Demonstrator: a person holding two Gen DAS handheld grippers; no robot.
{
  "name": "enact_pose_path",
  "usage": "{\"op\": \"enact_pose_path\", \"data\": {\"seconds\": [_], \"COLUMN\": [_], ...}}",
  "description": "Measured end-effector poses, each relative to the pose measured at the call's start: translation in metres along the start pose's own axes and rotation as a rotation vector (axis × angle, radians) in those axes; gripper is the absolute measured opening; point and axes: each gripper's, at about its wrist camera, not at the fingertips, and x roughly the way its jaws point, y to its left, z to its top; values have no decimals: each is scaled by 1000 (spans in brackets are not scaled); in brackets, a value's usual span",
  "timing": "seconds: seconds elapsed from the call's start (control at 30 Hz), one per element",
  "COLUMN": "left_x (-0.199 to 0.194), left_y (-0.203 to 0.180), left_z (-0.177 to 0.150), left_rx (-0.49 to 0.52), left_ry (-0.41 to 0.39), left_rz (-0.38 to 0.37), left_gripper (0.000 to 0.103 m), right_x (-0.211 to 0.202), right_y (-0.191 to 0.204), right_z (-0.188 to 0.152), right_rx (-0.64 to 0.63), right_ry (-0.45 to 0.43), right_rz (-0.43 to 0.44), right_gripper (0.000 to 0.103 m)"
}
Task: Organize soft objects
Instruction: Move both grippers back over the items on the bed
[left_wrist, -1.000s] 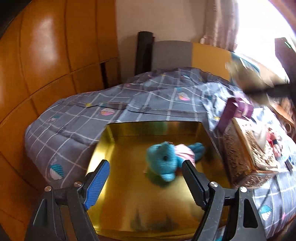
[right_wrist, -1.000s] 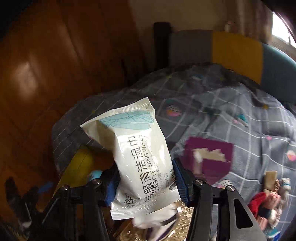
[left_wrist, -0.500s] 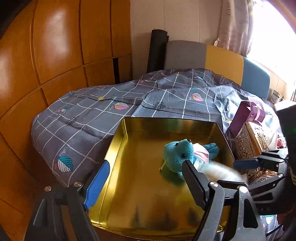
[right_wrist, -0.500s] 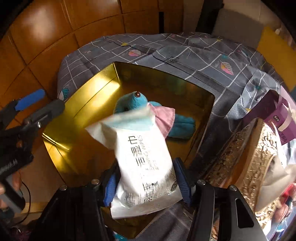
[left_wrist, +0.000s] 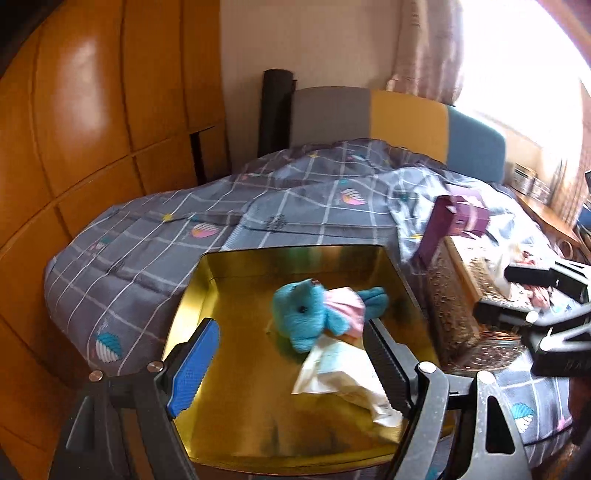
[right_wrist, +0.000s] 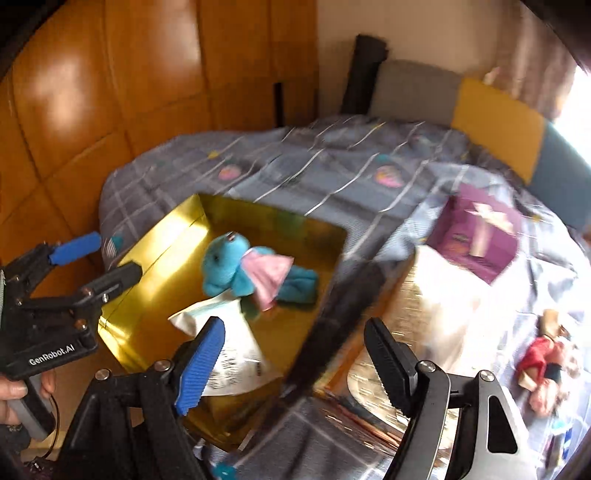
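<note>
**Dropping the wipes pack into the gold box**

Standing by the bed, I see wooden wardrobe panels (left_wrist: 92, 122) filling the left side and, just beside them, a grey checked quilt (left_wrist: 155, 236) spread over the mattress. On the near part of the quilt sits an open gold box (left_wrist: 221, 435). The left gripper (left_wrist: 284, 365) hangs over the box's near edge with its tongs wide apart and nothing between them.

Inside the box, toward the far right, lies a blue plush toy (left_wrist: 306, 314) with a pink cloth around its middle. Just near of it, touching the toy, a white wipes pack (left_wrist: 343, 376) lies on the gold floor.

The right gripper (right_wrist: 295, 362) is above the box's right wall, its tongs opening; the pack lies beyond and to the left of its blue pad, no longer pressed between the pads.

Right of the box stands an ornate gold tissue box (left_wrist: 454, 295), with a purple carton (left_wrist: 454, 221) just beyond it. Farther right on the quilt lies a small red doll (right_wrist: 546, 354).
</note>
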Motion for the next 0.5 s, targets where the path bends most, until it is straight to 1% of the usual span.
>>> {"op": "enact_pose_path", "data": {"seconds": [0.1,0.2,0.3,0.5], "left_x": [-4,-9,-14,-25], "left_y": [-14,-27,-41,-68], "left_z": [2,4,5,10], "left_rx": [34,70,109,178], "left_ry": [-6,-10,-22,-45], "left_rz": [-19,-35,-44,-97], "left_gripper": [81,81,81,81], "right_x": [-19,-36,-50,-73], "right_y": [-23,-46,-72,-128], "right_z": [-6,-14,-24,-46], "right_rx": [55,107,163,289], "right_ry": [-53,-78,-89,-92], "right_rz": [-29,-73,-120,-224], "right_gripper": [84,85,87,88]}}
